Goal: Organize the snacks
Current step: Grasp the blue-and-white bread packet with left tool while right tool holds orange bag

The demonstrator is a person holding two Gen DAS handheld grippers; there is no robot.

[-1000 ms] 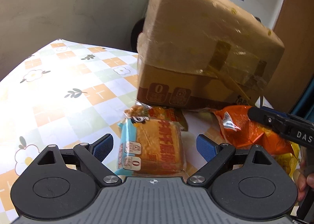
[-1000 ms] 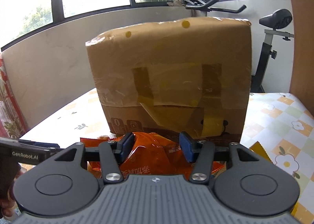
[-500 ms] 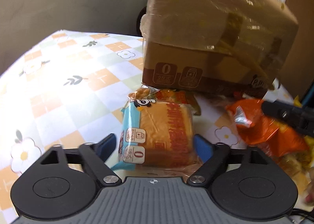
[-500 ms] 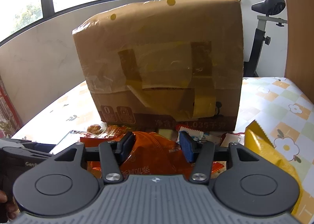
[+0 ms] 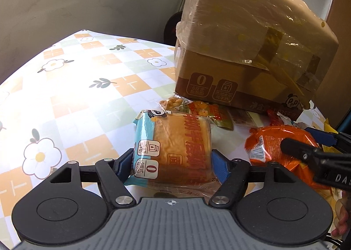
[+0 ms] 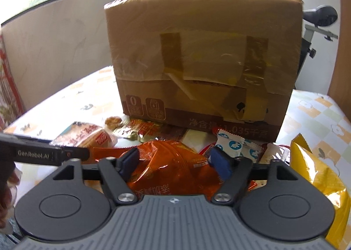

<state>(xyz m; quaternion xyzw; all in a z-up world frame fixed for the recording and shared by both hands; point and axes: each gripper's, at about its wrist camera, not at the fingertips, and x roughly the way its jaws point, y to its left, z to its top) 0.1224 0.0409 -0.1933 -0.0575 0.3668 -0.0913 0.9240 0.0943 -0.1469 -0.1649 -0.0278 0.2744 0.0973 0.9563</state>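
Observation:
My left gripper [image 5: 172, 162] has both blue pads against the sides of a wrapped bread packet [image 5: 175, 147], blue and orange, lying on the table. My right gripper [image 6: 175, 160] is shut on an orange snack bag [image 6: 173, 171], which also shows at the right of the left wrist view [image 5: 272, 151]. The right gripper's black fingers [image 5: 307, 158] reach in there from the right. The bread packet [image 6: 85, 133] also shows in the right wrist view, left of the orange bag.
A large taped cardboard box [image 6: 204, 63] stands just behind the snacks, on a checked flower tablecloth [image 5: 76, 96]. Small packets [image 6: 232, 144] and a flat orange sachet [image 5: 206, 111] lie at its foot. A yellow bag [image 6: 316, 171] lies at the right.
My left gripper has moved forward around the bread packet and its pads have closed in onto the packet's sides. The right gripper has come closer to the box with the orange bag.

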